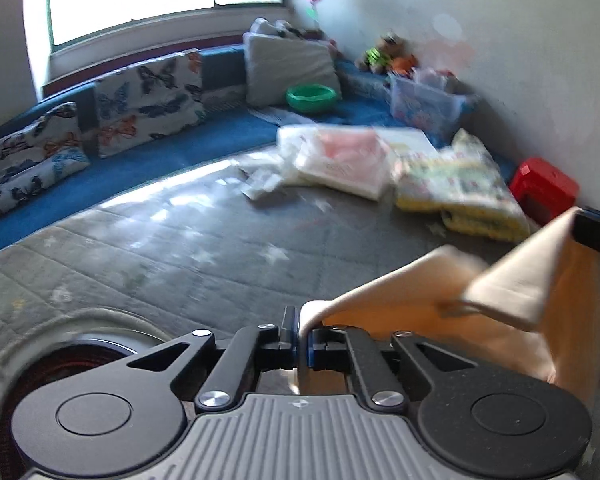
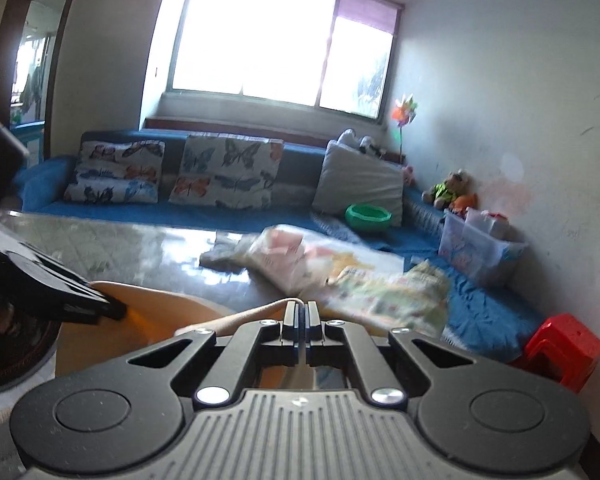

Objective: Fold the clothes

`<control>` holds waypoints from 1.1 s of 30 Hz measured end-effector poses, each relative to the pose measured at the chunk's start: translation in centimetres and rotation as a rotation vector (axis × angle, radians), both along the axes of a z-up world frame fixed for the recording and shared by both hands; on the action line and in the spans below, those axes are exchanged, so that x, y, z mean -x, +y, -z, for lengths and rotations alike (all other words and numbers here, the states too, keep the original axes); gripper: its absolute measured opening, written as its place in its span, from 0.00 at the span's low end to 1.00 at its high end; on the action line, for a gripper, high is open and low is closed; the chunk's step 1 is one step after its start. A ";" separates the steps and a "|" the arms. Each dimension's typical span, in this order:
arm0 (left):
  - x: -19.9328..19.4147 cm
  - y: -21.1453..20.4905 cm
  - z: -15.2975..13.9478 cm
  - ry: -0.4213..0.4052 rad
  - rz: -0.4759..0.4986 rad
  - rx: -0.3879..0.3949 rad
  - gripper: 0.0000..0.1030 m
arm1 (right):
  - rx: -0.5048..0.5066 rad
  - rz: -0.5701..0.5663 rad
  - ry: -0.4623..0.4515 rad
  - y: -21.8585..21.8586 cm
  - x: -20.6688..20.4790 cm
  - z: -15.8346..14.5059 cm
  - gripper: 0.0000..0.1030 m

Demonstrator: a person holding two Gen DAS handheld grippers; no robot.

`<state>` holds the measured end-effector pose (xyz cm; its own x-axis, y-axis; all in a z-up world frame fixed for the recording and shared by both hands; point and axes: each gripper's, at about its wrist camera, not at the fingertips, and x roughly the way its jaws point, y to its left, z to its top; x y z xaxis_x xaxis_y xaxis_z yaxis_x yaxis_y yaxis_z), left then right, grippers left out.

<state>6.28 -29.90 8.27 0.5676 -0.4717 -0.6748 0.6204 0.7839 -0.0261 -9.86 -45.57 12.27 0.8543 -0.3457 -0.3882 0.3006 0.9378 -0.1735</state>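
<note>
Beige cloth (image 1: 512, 312) hangs stretched between the two tools, lifted above the grey quilted mat (image 1: 172, 248). The left gripper (image 1: 299, 334) has its jaws pressed together on one corner of the garment, fabric bunching out just above the blue pads. The right gripper (image 2: 301, 320) is likewise clamped, a thin beige edge pinched between its closed fingers; in the left wrist view its dark tip holds the cloth's far upper corner at the right edge of the frame. The garment's long axis runs from one tool across to the other, with the rest of the fabric drooping below that taut top edge and one flap folded over toward the middle.

Open mat spreads ahead and to the left of the left tool, reaching the blue sofa (image 1: 148, 160) with its butterfly cushions (image 1: 148, 100). Farther right, the free area is hemmed in by a pile of folded bedding (image 1: 456, 196) and a plastic-wrapped bundle (image 1: 340, 160) lying on the mat's far side. A red stool (image 1: 544, 188) stands against the wall beyond the pile, and a green basin (image 1: 311, 97) sits on the sofa near a clear storage box (image 1: 428, 104). Much of the scene is motion-blurred.
</note>
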 end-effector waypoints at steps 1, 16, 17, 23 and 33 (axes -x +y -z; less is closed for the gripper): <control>-0.3 0.7 -0.6 -0.006 -0.018 0.009 0.05 | 0.007 -0.002 -0.013 0.0 0.0 -0.6 0.02; -0.3 12.1 -9.5 -0.192 -0.224 0.092 0.04 | 0.068 -0.036 -0.244 1.6 1.4 -10.4 0.02; 0.0 12.9 -10.0 -0.201 -0.231 0.093 0.04 | 0.072 -0.041 -0.250 1.8 1.7 -10.7 0.02; 3.1 16.4 -10.5 -0.206 -0.215 0.059 0.04 | 0.084 -0.064 -0.284 3.1 3.3 -12.2 0.02; 8.3 20.6 -5.1 -0.084 -0.214 -0.056 0.05 | 0.087 -0.163 -0.161 6.0 5.2 -8.1 0.04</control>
<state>-2.03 -9.30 13.42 0.7058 -0.2980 -0.6426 0.4383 0.8964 0.0657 -15.09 -39.57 20.33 0.9500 -0.2242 -0.2173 0.1767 0.9599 -0.2179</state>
